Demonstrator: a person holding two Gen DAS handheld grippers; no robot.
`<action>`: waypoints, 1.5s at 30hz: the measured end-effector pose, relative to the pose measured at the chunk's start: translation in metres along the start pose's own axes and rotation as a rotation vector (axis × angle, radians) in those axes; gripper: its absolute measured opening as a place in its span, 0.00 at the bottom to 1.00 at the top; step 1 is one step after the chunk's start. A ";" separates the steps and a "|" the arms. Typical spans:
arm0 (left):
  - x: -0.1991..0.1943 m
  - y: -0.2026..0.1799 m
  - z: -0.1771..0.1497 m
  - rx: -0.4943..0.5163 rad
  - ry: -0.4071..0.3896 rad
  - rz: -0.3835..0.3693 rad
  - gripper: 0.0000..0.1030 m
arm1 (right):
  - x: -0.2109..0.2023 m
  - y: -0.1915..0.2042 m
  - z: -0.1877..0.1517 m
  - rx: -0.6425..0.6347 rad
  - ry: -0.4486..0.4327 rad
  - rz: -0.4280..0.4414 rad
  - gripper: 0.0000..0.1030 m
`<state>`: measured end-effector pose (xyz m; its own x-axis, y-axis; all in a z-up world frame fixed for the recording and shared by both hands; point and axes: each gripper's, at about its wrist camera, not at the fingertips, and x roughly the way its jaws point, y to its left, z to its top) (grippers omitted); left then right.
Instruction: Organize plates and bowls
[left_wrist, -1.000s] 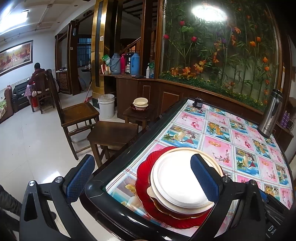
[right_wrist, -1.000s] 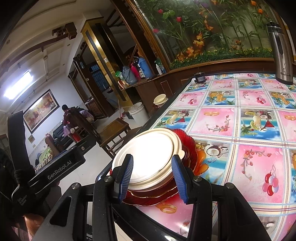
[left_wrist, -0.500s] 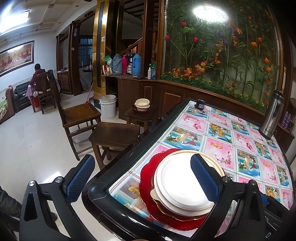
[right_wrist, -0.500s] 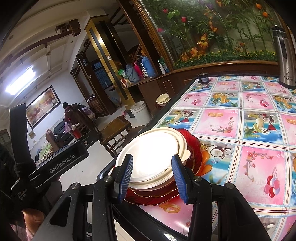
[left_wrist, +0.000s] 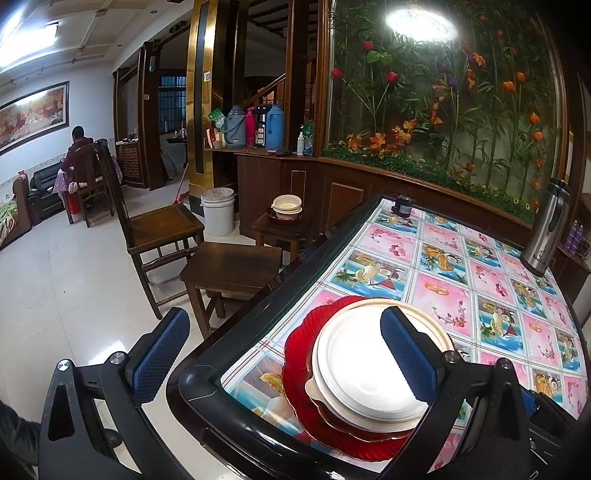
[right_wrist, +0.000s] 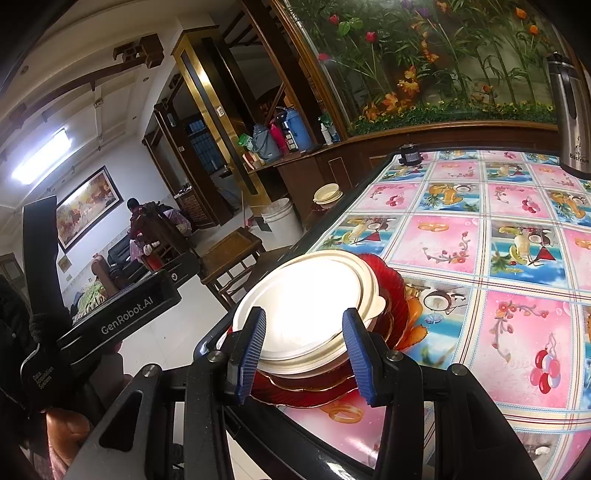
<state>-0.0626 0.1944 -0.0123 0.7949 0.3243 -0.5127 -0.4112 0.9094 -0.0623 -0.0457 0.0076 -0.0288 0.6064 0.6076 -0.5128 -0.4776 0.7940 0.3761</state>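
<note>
A stack of plates sits at the near corner of the table: cream plates (left_wrist: 364, 365) on top of a red glass plate (left_wrist: 301, 354). The stack also shows in the right wrist view (right_wrist: 306, 314), with the red plate (right_wrist: 391, 280) under it. My left gripper (left_wrist: 284, 350) is wide open, above the table corner, its right finger over the cream plates. My right gripper (right_wrist: 303, 350) is open and empty, its fingers either side of the stack's near rim. A second small stack of cream bowls (left_wrist: 287, 206) stands on a side table beyond.
The table (left_wrist: 476, 273) has a colourful patterned cloth and a black raised rim. A steel thermos (left_wrist: 546, 229) stands far right, a small dark jar (left_wrist: 402, 205) at the far edge. Wooden stools (left_wrist: 232, 266), a chair and a white bucket (left_wrist: 218, 210) stand left of the table.
Both grippers have drawn back slightly from the plate stack. Both stay open; the plates have not moved.
</note>
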 end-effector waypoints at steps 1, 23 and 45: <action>0.000 0.000 0.000 -0.001 0.002 0.000 1.00 | 0.000 0.000 0.000 -0.001 0.000 0.000 0.44; 0.009 0.003 -0.006 0.000 0.017 0.004 1.00 | 0.003 -0.003 -0.001 0.006 0.010 0.006 0.44; 0.012 0.003 -0.009 0.007 0.015 0.018 1.00 | 0.004 -0.006 -0.002 0.008 0.010 0.009 0.44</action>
<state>-0.0582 0.1991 -0.0265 0.7807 0.3367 -0.5265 -0.4222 0.9053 -0.0471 -0.0416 0.0055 -0.0342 0.5954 0.6149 -0.5171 -0.4779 0.7884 0.3873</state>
